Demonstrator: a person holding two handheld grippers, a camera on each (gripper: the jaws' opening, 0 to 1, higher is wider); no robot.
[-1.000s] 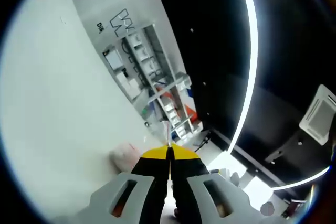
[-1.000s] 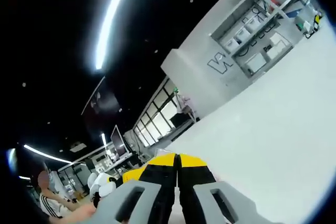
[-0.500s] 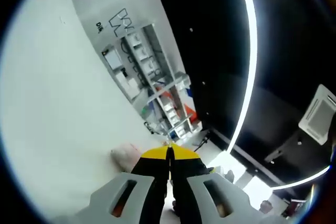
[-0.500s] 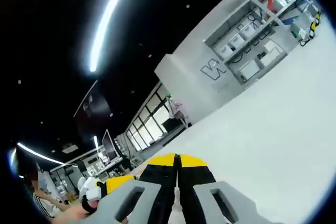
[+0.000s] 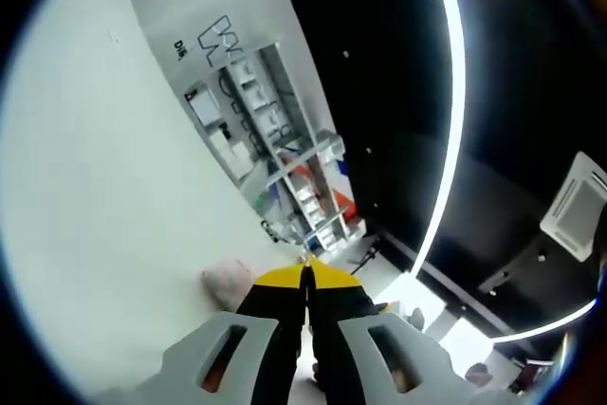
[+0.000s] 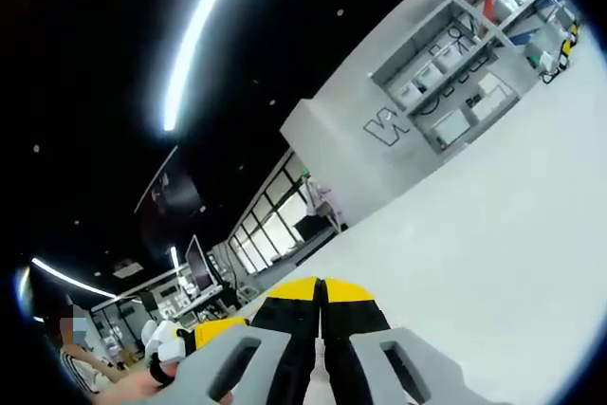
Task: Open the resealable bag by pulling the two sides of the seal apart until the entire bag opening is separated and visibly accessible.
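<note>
Left tool (image 5: 306, 277) jaws together, shelving (image 5: 285, 163) beyond, white wall (image 6: 493, 225)

Left gripper view: a white wall block (image 5: 213, 7) beside the shelving carries large outlined black characters (image 5: 220, 40), seen at a tilt; they cannot be read with certainty and look like angular letter shapes. A smaller black marking (image 5: 180, 46) sits just beside them, roughly "Dı", also uncertain.

Right gripper view: the same kind of white wall block (image 6: 351, 139) bears large outlined black characters (image 6: 383, 126) next to the shelf unit (image 6: 465, 54); rotated as seen, they resemble "N" or "И" shapes, not legible as a word.

Boxes and cards on the shelves show marks too small to read. No brands or numbers can be read.
</note>
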